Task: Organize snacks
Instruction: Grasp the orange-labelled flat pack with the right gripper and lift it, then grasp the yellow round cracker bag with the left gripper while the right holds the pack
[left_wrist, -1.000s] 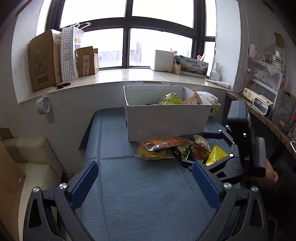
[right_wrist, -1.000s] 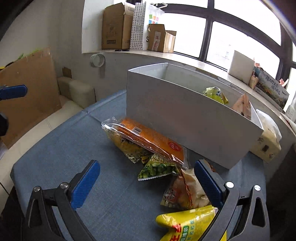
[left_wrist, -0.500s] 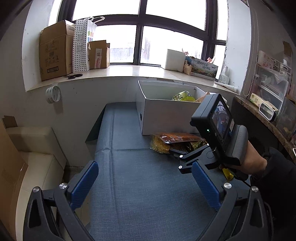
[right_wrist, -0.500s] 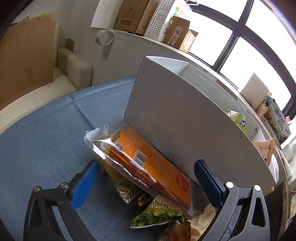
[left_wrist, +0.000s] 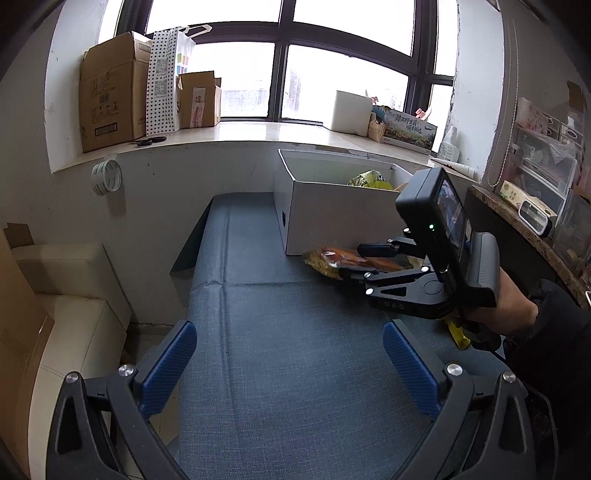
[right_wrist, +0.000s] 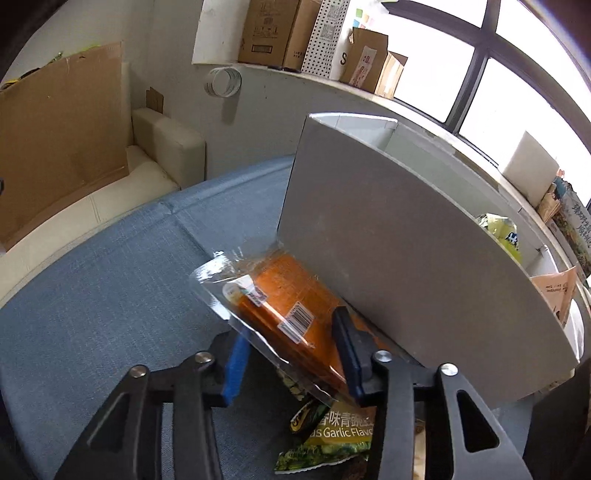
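My right gripper is shut on an orange snack pack in clear wrap, which lies against the front wall of the white box. The same pack and the right gripper show in the left wrist view beside the box. A green garlic-flavour pack lies below the orange one. Yellow-green and tan packs sit inside the box. My left gripper is open and empty, low over the blue cushion.
Cardboard boxes and a dotted bag stand on the window sill. A tape roll hangs on the wall. A cream seat is at the left. A cluttered shelf is at the right.
My right gripper moved in over the orange pack and closed on it. My left gripper drew back and turned left, so the box now sits further right in its view.
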